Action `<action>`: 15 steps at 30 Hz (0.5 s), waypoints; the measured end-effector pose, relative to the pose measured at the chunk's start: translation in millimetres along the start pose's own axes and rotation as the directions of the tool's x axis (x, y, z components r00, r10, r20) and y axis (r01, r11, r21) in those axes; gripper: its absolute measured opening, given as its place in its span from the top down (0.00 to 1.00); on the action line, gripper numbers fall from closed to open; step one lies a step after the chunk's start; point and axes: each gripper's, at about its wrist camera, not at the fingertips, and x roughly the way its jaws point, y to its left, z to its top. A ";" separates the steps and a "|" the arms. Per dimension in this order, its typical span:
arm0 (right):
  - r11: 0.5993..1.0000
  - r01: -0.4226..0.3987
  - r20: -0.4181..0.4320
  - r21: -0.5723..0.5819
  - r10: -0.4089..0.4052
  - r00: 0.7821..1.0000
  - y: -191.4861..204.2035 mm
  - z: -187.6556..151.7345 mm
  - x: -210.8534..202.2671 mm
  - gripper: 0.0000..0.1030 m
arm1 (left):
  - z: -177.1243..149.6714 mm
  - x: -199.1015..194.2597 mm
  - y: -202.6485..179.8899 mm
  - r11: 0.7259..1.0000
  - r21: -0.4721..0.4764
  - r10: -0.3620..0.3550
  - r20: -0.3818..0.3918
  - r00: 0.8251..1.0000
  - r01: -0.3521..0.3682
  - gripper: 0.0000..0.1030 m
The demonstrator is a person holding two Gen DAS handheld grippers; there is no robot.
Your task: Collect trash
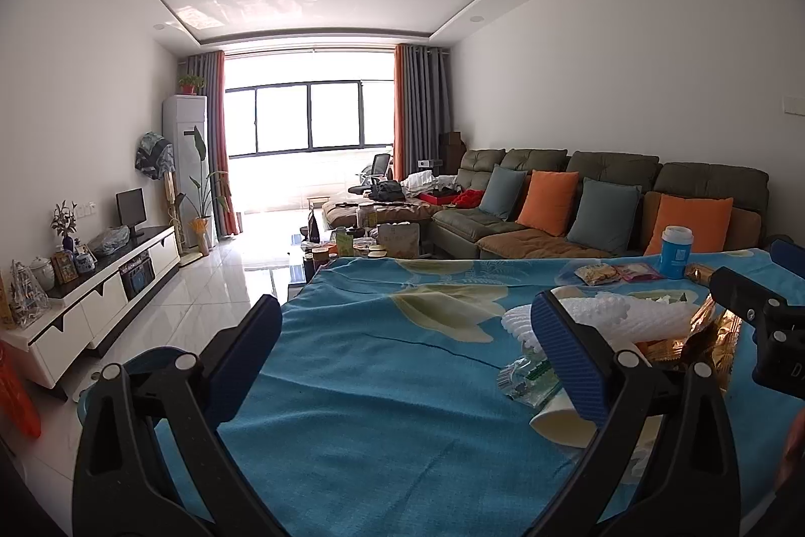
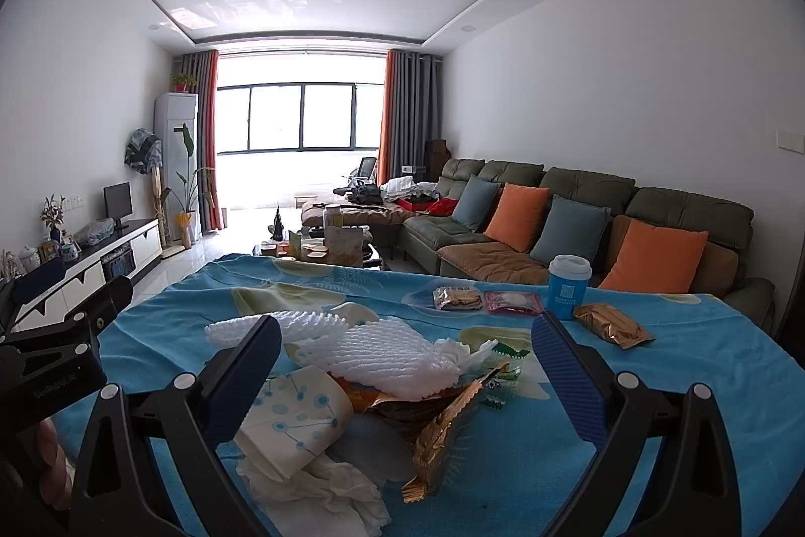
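Note:
A heap of trash lies on the table's blue flowered cloth (image 2: 604, 411): white foam fruit netting (image 2: 382, 356), a crushed paper cup (image 2: 297, 421), crumpled tissue (image 2: 322, 491) and a gold foil wrapper (image 2: 443, 436). My right gripper (image 2: 407, 376) stands open, its blue pads either side of the heap, touching nothing. In the left wrist view my left gripper (image 1: 407, 351) is open over bare cloth (image 1: 362, 386); the paper cup (image 1: 558, 421), a green-printed wrapper (image 1: 528, 378) and the netting (image 1: 649, 318) lie by its right finger.
Farther back stand a blue lidded cup (image 2: 567, 293), two snack packets (image 2: 458, 299) and a gold packet (image 2: 611, 324). Beyond the table are a sofa with cushions (image 2: 518, 217), a cluttered coffee table (image 2: 327, 247) and a TV cabinet (image 1: 100, 285) on the left.

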 end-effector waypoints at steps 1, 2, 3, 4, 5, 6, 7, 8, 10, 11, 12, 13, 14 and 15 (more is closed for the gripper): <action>1.000 0.000 0.000 0.001 0.000 1.000 0.4 0.0 0.0 0.06 | -0.8 0.6 0.1 1.000 0.001 -0.001 -0.002 1.000 0.001 0.05; 1.000 -0.001 -0.001 0.002 0.001 1.000 -3.4 -2.2 2.4 0.07 | -1.3 1.6 -0.4 1.000 0.003 -0.003 -0.004 1.000 0.003 0.05; 1.000 -0.002 -0.003 0.003 0.002 1.000 -5.8 -4.9 2.9 0.07 | -1.6 1.8 -0.6 1.000 0.005 -0.006 -0.006 1.000 0.006 0.05; 1.000 -0.003 -0.005 0.004 0.003 1.000 -7.0 -5.8 3.6 0.07 | -2.0 2.6 -0.9 1.000 0.006 -0.008 -0.008 1.000 0.008 0.05; 1.000 -0.004 -0.007 0.006 0.004 1.000 -3.8 -3.0 0.3 0.06 | -2.4 2.9 -1.1 1.000 0.006 -0.009 -0.009 1.000 0.010 0.05; 1.000 -0.005 -0.008 0.008 0.005 1.000 -4.6 -3.7 1.1 0.06 | -2.7 3.6 -1.3 1.000 0.007 -0.012 -0.011 1.000 0.012 0.05; 1.000 -0.005 -0.010 0.008 0.005 1.000 -5.2 -4.8 3.7 0.06 | -2.9 4.7 -2.2 1.000 0.007 -0.013 -0.014 1.000 0.013 0.05; 1.000 -0.004 -0.012 0.009 0.004 1.000 -8.5 -6.5 -1.9 0.06 | -3.2 5.3 -2.2 1.000 0.007 -0.015 -0.016 1.000 0.015 0.05; 1.000 -0.003 -0.019 0.012 0.003 1.000 -3.5 -5.6 -0.2 0.06 | -3.6 7.1 -2.9 1.000 0.008 -0.019 -0.021 1.000 0.019 0.05; 1.000 -0.002 -0.023 0.010 0.002 1.000 -2.4 -5.3 0.2 0.06 | -3.9 8.5 -3.0 1.000 0.008 -0.021 -0.025 0.999 0.022 0.05; 1.000 -0.003 -0.028 0.011 0.003 1.000 -3.0 -5.3 0.5 0.06 | -4.1 10.1 -3.4 1.000 0.007 -0.026 -0.032 0.999 0.026 0.05; 1.000 -0.004 -0.035 0.013 0.004 0.999 -4.2 -5.5 1.1 0.06 | -4.5 11.7 -3.2 1.000 0.007 -0.030 -0.037 0.999 0.030 0.05; 1.000 -0.004 -0.041 0.014 0.005 0.999 -5.3 -6.0 1.8 0.06 | -4.8 13.8 -4.2 0.999 0.008 -0.034 -0.042 0.999 0.034 0.05; 1.000 -0.004 -0.052 0.017 0.005 0.999 -6.4 -6.5 2.6 0.06 | -5.0 16.0 -4.2 0.999 0.009 -0.043 -0.050 0.998 0.044 0.05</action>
